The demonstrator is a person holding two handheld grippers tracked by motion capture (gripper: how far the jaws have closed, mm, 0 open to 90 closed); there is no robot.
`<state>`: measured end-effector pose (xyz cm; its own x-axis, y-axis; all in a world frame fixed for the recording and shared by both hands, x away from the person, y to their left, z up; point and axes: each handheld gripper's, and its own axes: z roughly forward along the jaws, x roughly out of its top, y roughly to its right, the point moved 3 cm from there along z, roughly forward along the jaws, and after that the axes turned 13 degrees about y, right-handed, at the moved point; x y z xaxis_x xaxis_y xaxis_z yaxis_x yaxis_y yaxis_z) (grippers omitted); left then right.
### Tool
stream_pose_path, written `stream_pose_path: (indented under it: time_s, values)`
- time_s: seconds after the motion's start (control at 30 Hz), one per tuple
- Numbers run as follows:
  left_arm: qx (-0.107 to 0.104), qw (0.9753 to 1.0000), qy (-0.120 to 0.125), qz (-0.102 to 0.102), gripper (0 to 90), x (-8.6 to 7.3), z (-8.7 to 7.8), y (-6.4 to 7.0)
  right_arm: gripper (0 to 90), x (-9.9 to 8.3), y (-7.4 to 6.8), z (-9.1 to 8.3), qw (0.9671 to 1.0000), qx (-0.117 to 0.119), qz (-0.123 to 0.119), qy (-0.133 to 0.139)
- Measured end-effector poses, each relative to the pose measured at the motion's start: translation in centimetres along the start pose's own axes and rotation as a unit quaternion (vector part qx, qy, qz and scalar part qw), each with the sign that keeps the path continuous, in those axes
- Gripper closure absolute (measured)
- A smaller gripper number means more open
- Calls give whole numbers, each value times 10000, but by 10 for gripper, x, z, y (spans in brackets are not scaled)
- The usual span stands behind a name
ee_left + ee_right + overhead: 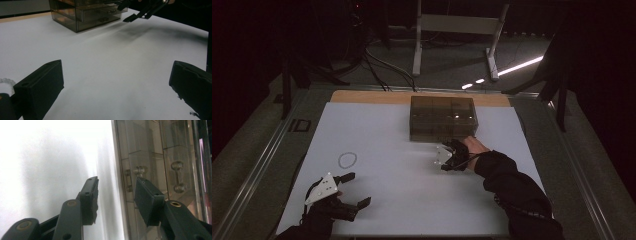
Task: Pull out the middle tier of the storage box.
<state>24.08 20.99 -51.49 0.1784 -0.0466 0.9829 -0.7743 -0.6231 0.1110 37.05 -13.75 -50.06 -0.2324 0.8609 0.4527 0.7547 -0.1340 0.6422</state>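
Observation:
A smoky see-through drawer box stands at the back middle of the white mat. My right gripper hovers just in front of the box, open, nothing between its jaws. In the right gripper view, where the box appears turned on its side, the open gripper points at the box front, close to a small clear drawer knob; a second knob sits further along. My left gripper rests at the near left, jaws wide open and empty. A clear bead ring lies just beyond it.
The box and the right gripper appear far off in the left gripper view; beads of the ring peek out beside the left jaw. A wooden table edge runs behind the mat. Cables and a frame stand on the floor beyond.

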Motion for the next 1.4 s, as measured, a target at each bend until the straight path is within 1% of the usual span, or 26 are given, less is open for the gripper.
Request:
stream_pose_path:
  time_s: [0.13, 0.2, 0.23, 0.27, 0.3, 0.43, 0.47, 0.5, 0.53, 0.57, 0.67, 0.7, 0.77, 0.87, 0.9, 0.93, 0.97, 1.0, 1.03, 1.07, 1.23, 1.27, 1.3, 1.33, 1.37, 1.4]
  values:
    - [2, 10000, 23, -1, 11, 1, 0, 0, 487, -4, 6, -6, 9994, 225, 218, 152]
    - [4, 10000, 4, -2, 10, 0, 0, 0, 413, -8, 12, -11, 9981, 354, 448, 226]
    - [0, 10000, 2, -1, 10, 0, 0, 0, 348, -9, 14, -13, 9972, 459, 531, 257]
    - [2, 10000, 4, -2, 10, 0, 0, 0, 264, -11, 18, -17, 9948, 644, 719, 309]
    - [2, 10000, 15, -6, 10, 0, 0, 0, 264, -11, 18, -17, 9948, 644, 719, 309]
    - [-2, 10000, 7, -14, 10, 0, 0, 0, 125, -13, 23, -23, 9892, 898, 1053, 485]
    - [-2, 10000, 7, -14, 10, 0, 0, 0, 125, -13, 23, -23, 9892, 898, 1053, 485]
    - [3, 10000, 14, -11, 10, 0, 0, 0, 86, -13, 24, -23, 9880, 955, 1119, 475]
    - [2, 10000, 14, -9, 10, 0, 0, 0, 39, -14, 27, -24, 9849, 1105, 1251, 450]
    - [1, 10000, 8, -8, 11, 0, 0, 0, 39, -14, 29, -26, 9823, 1198, 1349, 508]
    - [7, 10000, 19, -22, 10, 0, 0, 0, 39, -15, 32, -30, 9789, 1314, 1411, 684]
    - [7, 10000, 19, -22, 11, 0, 0, 0, 39, -15, 32, -30, 9789, 1314, 1411, 684]
    - [-1, 10000, 10, -21, 10, 0, 0, 0, 39, -17, 37, -31, 9749, 1433, 1487, 831]
    - [1, 10000, 13, -17, 10, 0, 0, 0, 39, -19, 40, -31, 9719, 1537, 1555, 870]
    - [5, 10000, 20, -24, 11, 0, 0, 0, 39, -21, 42, -32, 9689, 1638, 1617, 912]
    - [7, 10000, 21, -28, 11, 0, 0, 0, 39, -21, 42, -32, 9689, 1638, 1617, 912]
    - [6, 10000, 21, -34, 10, 0, 0, -1, 39, -22, 43, -32, 9666, 1696, 1678, 937]
    - [4, 10000, 21, -38, 10, 0, 0, -1, 39, -22, 44, -34, 9628, 1785, 1763, 998]
    - [-2, 10000, 20, -36, 11, 0, 0, 0, 39, -23, 47, -36, 9572, 1933, 1878, 1051]
    - [-5, 10000, 17, -32, 11, 0, 0, 0, 39, -23, 47, -36, 9572, 1933, 1878, 1051]
    - [9, 10000, 18, -30, 11, 0, 0, 0, 40, -29, 59, -38, 9520, 2013, 2036, 1086]
    - [9, 10000, 18, -30, 10, 0, 0, 0, 40, -29, 59, -38, 9520, 2013, 2036, 1086]
    - [3, 10000, 15, -33, 11, 0, 0, 0, 40, -31, 62, -39, 9499, 2087, 2068, 1063]
    - [1, 10000, 13, -31, 11, 0, 0, 0, 40, -31, 62, -39, 9499, 2087, 2068, 1063]
    - [-1, 10000, 4, -24, 10, 0, 0, 0, 40, -32, 64, -39, 9486, 2129, 2097, 1045]
    - [-4, 10000, 2, -23, 10, 0, 0, 0, 40, -33, 66, -40, 9462, 2169, 2167, 1035]
